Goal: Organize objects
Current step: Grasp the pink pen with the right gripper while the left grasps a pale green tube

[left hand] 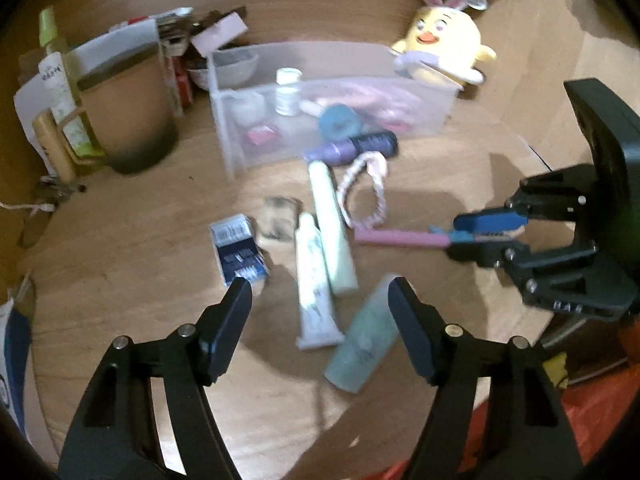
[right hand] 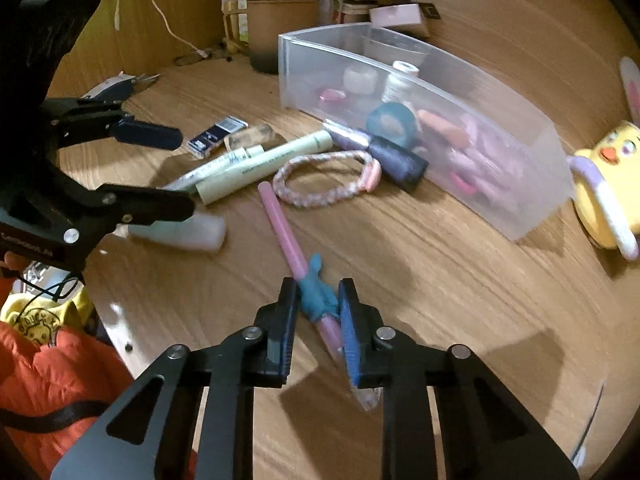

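Our right gripper [right hand: 318, 308] clamps the pink pen [right hand: 280, 232] on the desk [right hand: 440, 280]. Our left gripper [left hand: 320, 296] hangs open above the tubes [left hand: 316, 276], gripping nothing.

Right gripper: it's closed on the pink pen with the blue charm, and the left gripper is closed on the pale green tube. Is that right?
Not quite. The right gripper is closed on the pink pen, as the right wrist view shows. But the left gripper holds nothing: in the left wrist view its jaws stand apart above the table, and the pale green tube lies untouched.
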Action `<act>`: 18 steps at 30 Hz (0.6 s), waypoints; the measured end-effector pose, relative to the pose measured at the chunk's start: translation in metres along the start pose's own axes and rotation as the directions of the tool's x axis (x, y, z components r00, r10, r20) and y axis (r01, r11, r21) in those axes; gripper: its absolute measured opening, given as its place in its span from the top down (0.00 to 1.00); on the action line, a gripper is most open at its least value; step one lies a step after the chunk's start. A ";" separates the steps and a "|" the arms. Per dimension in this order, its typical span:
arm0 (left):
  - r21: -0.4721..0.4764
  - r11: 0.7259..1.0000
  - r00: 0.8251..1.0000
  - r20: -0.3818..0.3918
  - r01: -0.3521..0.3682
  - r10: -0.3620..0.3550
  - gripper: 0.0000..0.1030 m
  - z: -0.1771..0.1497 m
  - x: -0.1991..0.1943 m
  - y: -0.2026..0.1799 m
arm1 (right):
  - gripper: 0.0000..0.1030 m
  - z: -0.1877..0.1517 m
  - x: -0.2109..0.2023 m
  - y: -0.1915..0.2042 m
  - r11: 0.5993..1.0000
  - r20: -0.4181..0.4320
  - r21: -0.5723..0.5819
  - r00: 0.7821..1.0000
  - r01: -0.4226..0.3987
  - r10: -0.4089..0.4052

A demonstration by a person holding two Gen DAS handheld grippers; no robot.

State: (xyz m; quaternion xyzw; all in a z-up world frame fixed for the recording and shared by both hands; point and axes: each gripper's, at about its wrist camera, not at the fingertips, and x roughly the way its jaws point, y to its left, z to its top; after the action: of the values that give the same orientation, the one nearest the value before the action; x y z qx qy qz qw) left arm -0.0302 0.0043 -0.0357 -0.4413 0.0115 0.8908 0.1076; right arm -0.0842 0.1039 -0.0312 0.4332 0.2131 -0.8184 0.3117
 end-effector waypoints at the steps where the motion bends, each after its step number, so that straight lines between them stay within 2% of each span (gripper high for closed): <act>1: 0.000 1.000 1.000 -0.005 0.004 -0.004 0.31 -0.003 0.000 -0.002 | 0.82 -0.002 -0.001 -0.001 1.000 0.000 0.010 1.000 0.003 -0.003; 8: -0.016 1.000 1.000 -0.021 0.001 -0.002 0.36 -0.019 -0.001 -0.009 | 0.82 -0.023 -0.015 -0.006 0.996 0.002 0.082 0.999 0.037 -0.037; 10: -0.017 1.000 1.000 -0.020 0.020 -0.021 0.46 -0.021 -0.003 -0.013 | 0.82 -0.027 -0.018 -0.009 0.993 0.004 0.107 0.999 0.041 -0.042; 14: 0.011 1.000 1.000 -0.016 0.021 -0.021 0.48 -0.023 -0.003 -0.025 | 0.81 -0.031 -0.019 -0.011 0.991 0.005 0.130 1.000 0.027 -0.027; 18: 0.051 0.999 1.000 0.000 -0.012 0.012 0.48 -0.020 0.003 -0.037 | 0.73 -0.028 -0.016 -0.011 0.990 0.021 0.138 1.000 -0.003 0.000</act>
State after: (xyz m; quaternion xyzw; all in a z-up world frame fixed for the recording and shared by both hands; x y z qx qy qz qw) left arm -0.0089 0.0387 -0.0479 -0.4386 0.0371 0.8907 0.1136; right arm -0.0688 0.1344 -0.0318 0.4452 0.1522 -0.8355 0.2840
